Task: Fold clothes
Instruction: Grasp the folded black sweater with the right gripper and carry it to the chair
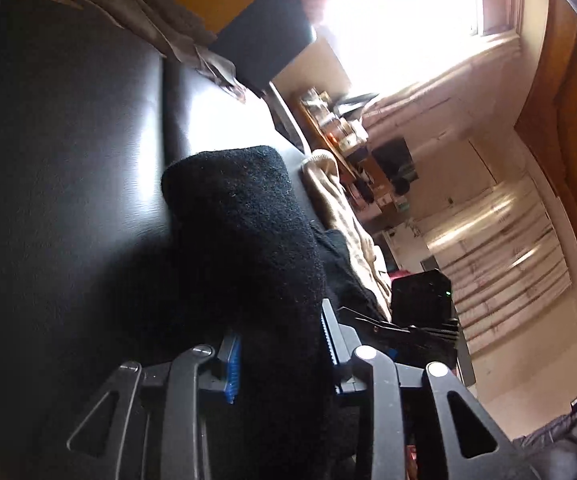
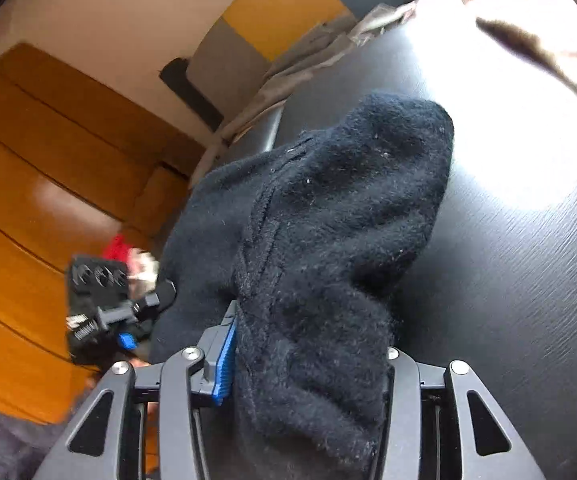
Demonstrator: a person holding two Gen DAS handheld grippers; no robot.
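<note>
both claws clamp the black fleece garment (image 2: 328, 216): left gripper (image 1: 280, 356), right gripper (image 2: 308, 364). held over dark table (image 2: 508, 260); fold unfinished, stage unclear.

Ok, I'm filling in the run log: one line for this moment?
step: fold clothes | left gripper: shut on black sock | right gripper: shut on black sock | sock over black table

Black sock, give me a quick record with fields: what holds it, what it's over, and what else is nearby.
item: black sock, fuzzy knit
left tool: shut on sock
right tool: shut on sock
surface: dark table beneath the sock
nearby: grey cloth at the table's far edge; beige garment beside the sock
fold: cannot tell
</note>
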